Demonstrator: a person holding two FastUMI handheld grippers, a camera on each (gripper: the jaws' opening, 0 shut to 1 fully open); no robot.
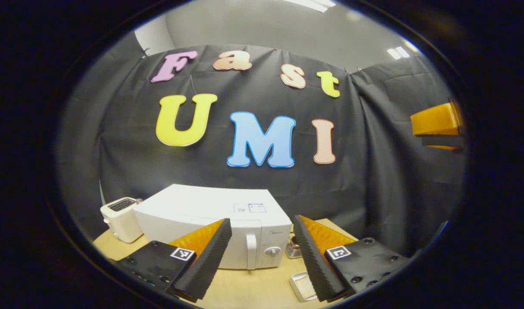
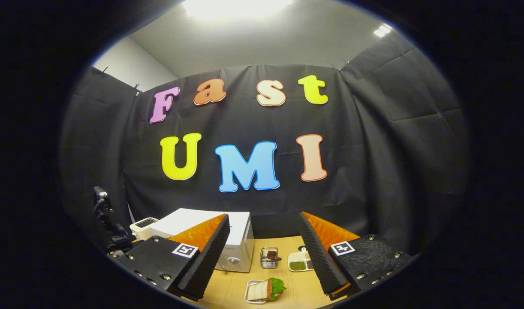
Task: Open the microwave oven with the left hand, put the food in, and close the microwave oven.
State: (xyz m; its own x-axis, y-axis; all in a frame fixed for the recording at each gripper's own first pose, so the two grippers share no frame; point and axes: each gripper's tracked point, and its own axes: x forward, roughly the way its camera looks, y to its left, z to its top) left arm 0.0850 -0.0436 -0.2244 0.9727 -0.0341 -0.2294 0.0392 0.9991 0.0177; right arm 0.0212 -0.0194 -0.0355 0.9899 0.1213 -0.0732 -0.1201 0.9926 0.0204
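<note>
1. Microwave oven (image 1: 227, 227): white, door shut, standing toward the back of the wooden surface (image 1: 245, 289) before the black cloth wall. Vertical handle and a round dial at the right of its front. A small grey brand mark sits above the dial, too small to read; a sticker with a blue-edged patch lies on the top panel, also illegible. In the right gripper view the oven (image 2: 234, 244) shows at the left, partly behind that tool's finger.
2. Toaster (image 1: 121, 218): white, just beside the oven's left side.
3. Food: a sandwich (image 2: 266, 289) with green lettuce on a small white tray, on the surface in front of the oven and apart from it, low between the right tool's fingers.
4. Small metal holder (image 2: 269, 257) with dark contents, right of the oven; beside it a divided white dish (image 2: 299, 262) with green and dark fillings.
5. Left tool (image 1: 262, 257): fingers spread wide, holding nothing, touching nothing; the oven handle shows in the gap, farther off. Each finger base carries a square black-and-white marker.
6. Right tool (image 2: 264, 262): fingers spread wide, nothing between the pads, raised above the surface. Same square markers. An orange and black part of it (image 1: 438, 124) shows high at the right edge of the left gripper view.
7. Black stand (image 2: 105, 227) at the far left of the right gripper view.
</note>
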